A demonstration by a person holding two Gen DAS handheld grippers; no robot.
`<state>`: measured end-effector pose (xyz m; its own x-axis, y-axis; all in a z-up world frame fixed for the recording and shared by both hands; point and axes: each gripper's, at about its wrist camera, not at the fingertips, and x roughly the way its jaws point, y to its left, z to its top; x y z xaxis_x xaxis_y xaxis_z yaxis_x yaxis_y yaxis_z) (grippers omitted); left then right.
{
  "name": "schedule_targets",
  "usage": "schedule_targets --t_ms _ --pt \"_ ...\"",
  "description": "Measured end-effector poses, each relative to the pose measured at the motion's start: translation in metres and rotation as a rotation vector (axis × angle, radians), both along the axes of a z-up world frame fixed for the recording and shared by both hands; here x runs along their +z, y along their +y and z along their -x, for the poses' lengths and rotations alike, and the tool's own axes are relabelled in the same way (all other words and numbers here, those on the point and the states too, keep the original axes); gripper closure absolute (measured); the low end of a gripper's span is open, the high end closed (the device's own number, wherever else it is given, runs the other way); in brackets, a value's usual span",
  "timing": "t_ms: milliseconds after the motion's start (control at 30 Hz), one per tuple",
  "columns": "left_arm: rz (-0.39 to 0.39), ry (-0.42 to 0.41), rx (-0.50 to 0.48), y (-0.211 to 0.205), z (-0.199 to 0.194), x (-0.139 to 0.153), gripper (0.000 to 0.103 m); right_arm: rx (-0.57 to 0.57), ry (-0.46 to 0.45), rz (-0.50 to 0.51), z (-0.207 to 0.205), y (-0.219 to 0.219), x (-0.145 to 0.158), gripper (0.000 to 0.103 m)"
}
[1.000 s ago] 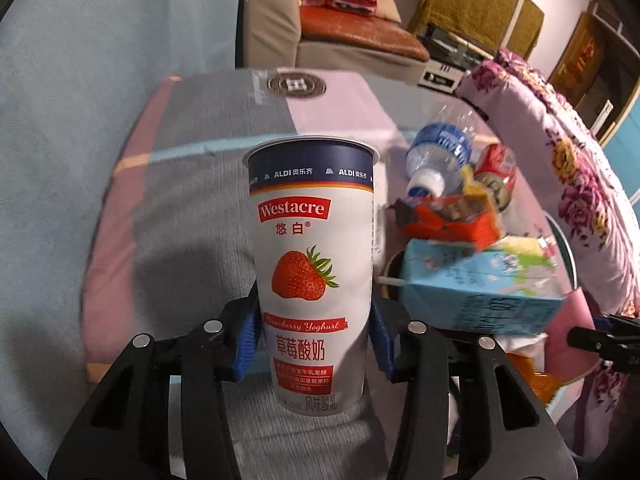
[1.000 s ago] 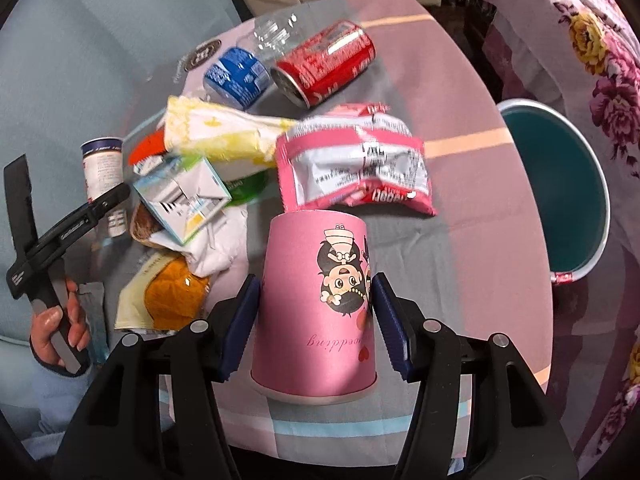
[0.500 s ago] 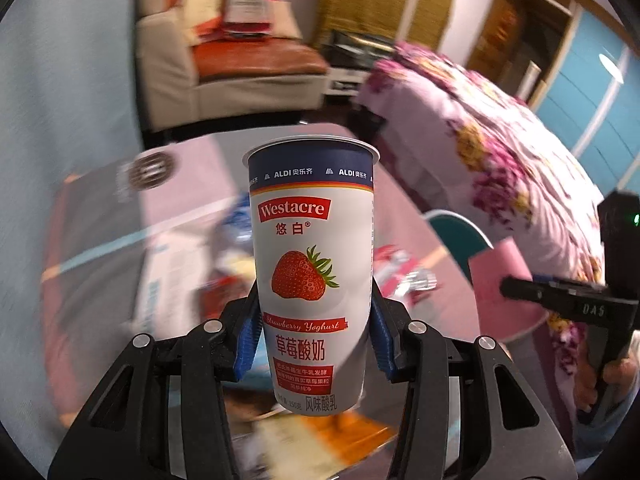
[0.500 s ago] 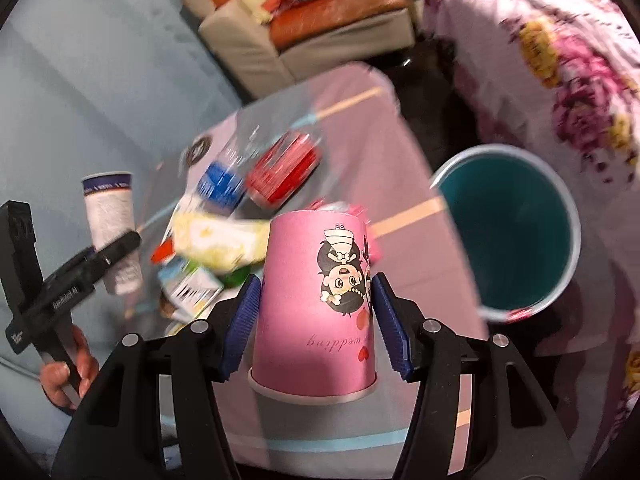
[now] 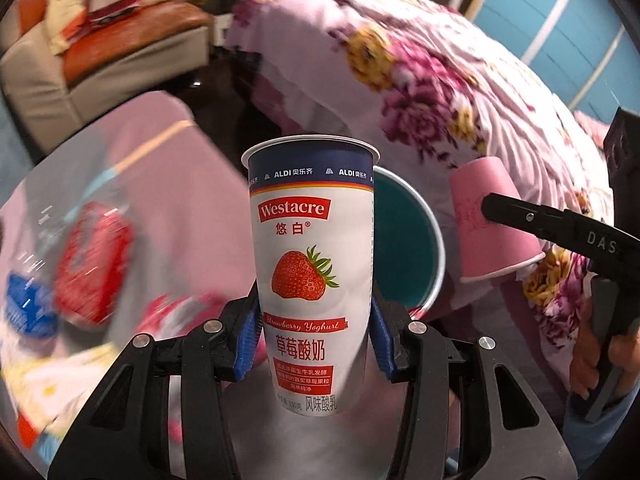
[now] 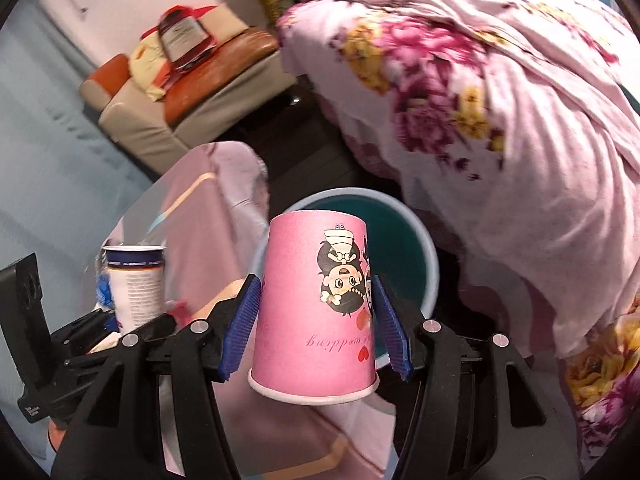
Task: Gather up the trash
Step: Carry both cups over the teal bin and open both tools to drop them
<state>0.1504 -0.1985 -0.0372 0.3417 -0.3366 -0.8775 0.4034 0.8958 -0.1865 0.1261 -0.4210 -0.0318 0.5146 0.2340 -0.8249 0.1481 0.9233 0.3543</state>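
The left gripper (image 5: pixel 314 344) is clamped on a tall white yogurt cup (image 5: pixel 313 280), its blue pads (image 5: pixel 245 346) pressed against the cup's lower sides; the cup stands upright between them, with a strawberry picture and a dark blue band under its rim. The right gripper (image 6: pixel 316 328) is clamped in the same way on a pink paper cup (image 6: pixel 312 312), which it holds upside down, mouth toward the camera, with cartoon figures printed on its side. Both cups are held in the air off the table (image 5: pixel 188 200), just past its edge, close to a round trash bin (image 5: pixel 404 240) with a pale rim and a teal inside that stands on the floor between the table and a bed covered by a floral quilt (image 5: pixel 460 92). In the left wrist view the bin shows directly behind the yogurt cup, and the pink cup hangs to the right of it, above the quilt's hanging side. In the right wrist view the bin's rim (image 6: pixel 432 264) curves behind the pink cup, while the yogurt cup appears at the left over the table's edge. On the table, blurred, lie a red can (image 5: pixel 94 264), a blue-labelled bottle (image 5: pixel 28 312) and other wrappers toward its left side. A beige sofa (image 5: pixel 92 64) with orange cushions stands beyond the table's far end.
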Motion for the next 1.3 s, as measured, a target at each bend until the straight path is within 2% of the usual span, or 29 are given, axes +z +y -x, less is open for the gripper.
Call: schedule_targets --t_ms 167,367,400,467,500,533,1000,1133,1300 --pt "-0.005 0.041 -0.049 -0.035 -0.016 -0.020 0.055 -0.024 0.024 0.016 -0.008 -0.018 -0.010 0.048" --pt "-0.016 0.081 -0.067 -0.051 -0.031 -0.042 0.054 -0.030 0.051 0.021 -0.018 -0.024 -0.020 0.048" --pt "-0.016 0.082 -0.066 -0.052 -0.033 -0.043 0.050 -0.030 0.055 0.020 -0.020 -0.024 -0.022 0.048" --pt "-0.014 0.074 -0.061 -0.051 -0.035 -0.043 0.033 -0.029 0.061 0.019 -0.023 -0.024 -0.024 0.048" --pt "-0.019 0.059 -0.055 -0.050 -0.035 -0.041 0.021 -0.027 0.065 0.021 -0.025 -0.023 -0.025 0.048" --pt "-0.024 0.040 -0.046 -0.048 -0.036 -0.039 0.016 -0.025 0.068 0.021 -0.027 -0.022 -0.026 0.048" --pt "0.007 0.043 0.061 0.001 -0.038 -0.021 0.010 0.017 0.108 0.039 -0.038 0.004 -0.038 0.048" --pt "0.014 0.050 0.085 0.016 -0.036 -0.018 0.009 0.028 0.145 0.040 -0.039 0.011 -0.044 0.045" --pt "0.021 0.048 0.105 0.032 -0.030 -0.011 0.009 0.027 0.151 0.045 -0.034 0.016 -0.040 0.034"
